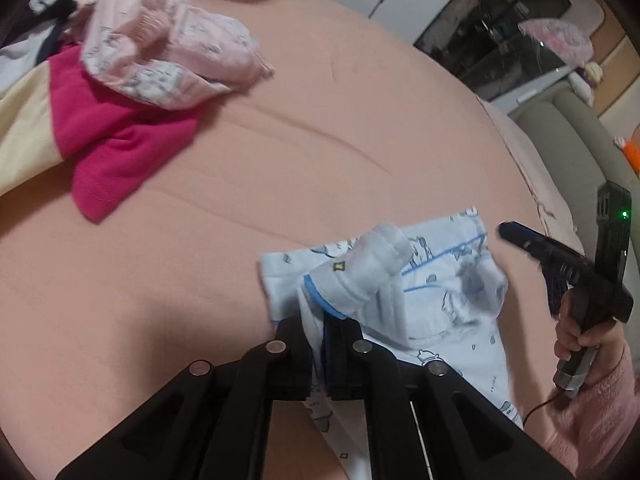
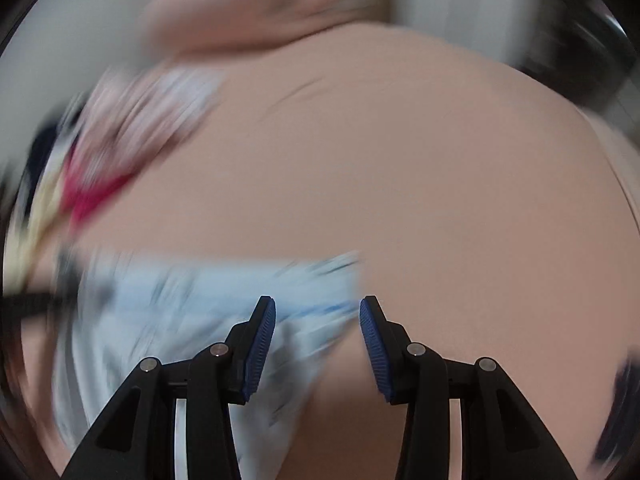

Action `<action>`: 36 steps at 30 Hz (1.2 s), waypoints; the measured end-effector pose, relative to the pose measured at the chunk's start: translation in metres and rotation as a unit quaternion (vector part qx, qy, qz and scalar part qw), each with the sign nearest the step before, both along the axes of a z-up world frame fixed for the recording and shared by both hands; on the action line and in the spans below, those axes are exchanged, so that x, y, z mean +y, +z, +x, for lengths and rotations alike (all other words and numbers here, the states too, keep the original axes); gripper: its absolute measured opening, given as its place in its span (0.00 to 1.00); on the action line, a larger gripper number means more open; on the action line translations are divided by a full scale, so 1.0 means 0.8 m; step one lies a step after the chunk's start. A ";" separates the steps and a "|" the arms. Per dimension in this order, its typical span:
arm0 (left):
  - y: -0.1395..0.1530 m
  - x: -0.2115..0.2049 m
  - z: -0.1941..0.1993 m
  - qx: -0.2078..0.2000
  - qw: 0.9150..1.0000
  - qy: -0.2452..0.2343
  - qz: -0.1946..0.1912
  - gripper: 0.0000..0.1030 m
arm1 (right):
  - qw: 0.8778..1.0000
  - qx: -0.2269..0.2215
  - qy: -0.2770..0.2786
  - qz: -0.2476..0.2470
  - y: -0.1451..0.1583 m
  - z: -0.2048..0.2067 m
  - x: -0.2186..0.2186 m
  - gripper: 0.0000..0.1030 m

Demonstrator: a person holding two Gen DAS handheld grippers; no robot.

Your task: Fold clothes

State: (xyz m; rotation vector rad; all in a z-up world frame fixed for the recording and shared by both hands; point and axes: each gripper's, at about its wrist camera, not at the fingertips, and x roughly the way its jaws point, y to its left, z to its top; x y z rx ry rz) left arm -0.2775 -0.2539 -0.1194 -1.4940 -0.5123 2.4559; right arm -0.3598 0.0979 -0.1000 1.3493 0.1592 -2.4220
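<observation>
Fabric of the pale blue printed garment (image 1: pixel 436 300) lay crumpled on the pink bed (image 1: pixel 320 152) near its right edge, 1 fold bunched upward. The left gripper (image 1: pixel 318 344) had its fingers pressed together, pinching the garment's near hem. The right gripper (image 2: pixel 318 320) hung over the cloth's right end with its fingers spread and nothing between them. A pink printed garment (image 1: pixel 168 48) and a magenta one (image 1: pixel 116 140) sat piled toward the bed's far left corner.
</observation>
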 end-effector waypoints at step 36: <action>0.020 -0.026 0.008 0.053 0.998 0.009 -0.043 0.19 | 0.998 0.021 0.016 0.056 -0.009 0.025 -0.045 0.42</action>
